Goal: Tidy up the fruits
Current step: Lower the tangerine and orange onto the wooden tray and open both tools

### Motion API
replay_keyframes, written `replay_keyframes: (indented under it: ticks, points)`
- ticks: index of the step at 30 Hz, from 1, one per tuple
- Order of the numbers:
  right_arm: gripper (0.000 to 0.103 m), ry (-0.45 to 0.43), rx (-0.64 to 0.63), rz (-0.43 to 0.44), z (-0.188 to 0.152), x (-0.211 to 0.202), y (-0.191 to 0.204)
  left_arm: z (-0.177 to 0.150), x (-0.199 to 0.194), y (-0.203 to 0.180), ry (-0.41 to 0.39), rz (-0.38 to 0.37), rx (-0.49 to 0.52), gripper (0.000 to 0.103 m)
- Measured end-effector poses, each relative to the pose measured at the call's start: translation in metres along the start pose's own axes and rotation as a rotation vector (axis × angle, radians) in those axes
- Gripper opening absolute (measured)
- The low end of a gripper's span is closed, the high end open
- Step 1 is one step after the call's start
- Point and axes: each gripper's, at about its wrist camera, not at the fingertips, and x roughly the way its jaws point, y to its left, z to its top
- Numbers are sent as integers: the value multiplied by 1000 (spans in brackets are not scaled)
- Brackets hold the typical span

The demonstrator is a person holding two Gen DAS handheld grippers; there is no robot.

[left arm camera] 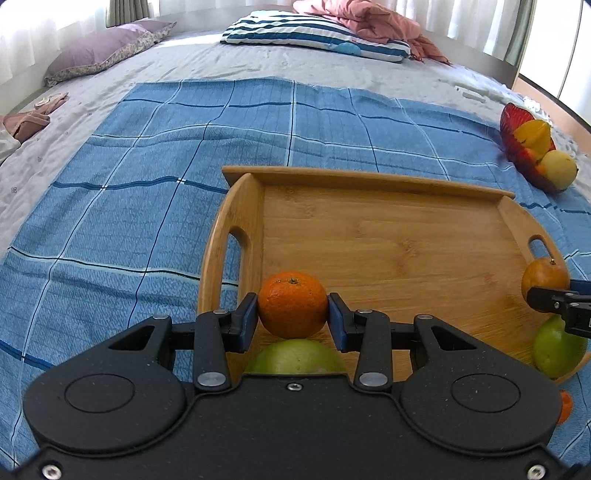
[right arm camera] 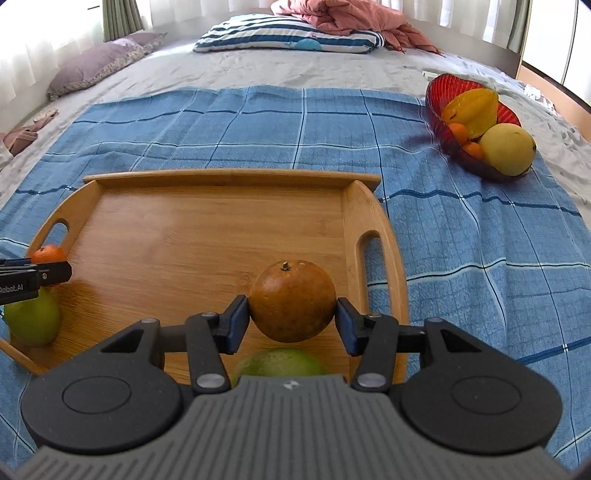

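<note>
Green fruit (left arm camera: 295,356) half hidden behind left gripper (left arm camera: 292,314) body.

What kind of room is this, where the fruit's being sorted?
Most likely a bedroom: the wooden tray sits on a blue checked cloth spread over a bed, with a striped pillow, a purple pillow and a crumpled pink blanket at the far end.

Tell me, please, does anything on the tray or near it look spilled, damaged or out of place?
Nothing stands out. The tray lies flat on the cloth, nothing is spilled. The left gripper holds an orange, the right gripper a brown fruit. The bowl sits upright.
</note>
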Motion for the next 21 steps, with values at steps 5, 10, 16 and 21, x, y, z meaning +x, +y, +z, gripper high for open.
replay_keyframes:
  ticks: [5, 10, 16, 21]
  points:
    - [54, 12, -3, -3, -2, 5, 1, -1, 3, 0, 8, 3, -1, 38]
    - [54, 13, -5, -4, -4, 7, 1, -2, 5, -1, 8, 4, 3, 38]
    - [54, 9, -2, 4, -5, 6, 0, -5, 9, -1, 11, -3, 2, 38]
    - [55, 6, 2, 9, -6, 7, -2, -6, 9, -3, 6, 0, 6, 38]
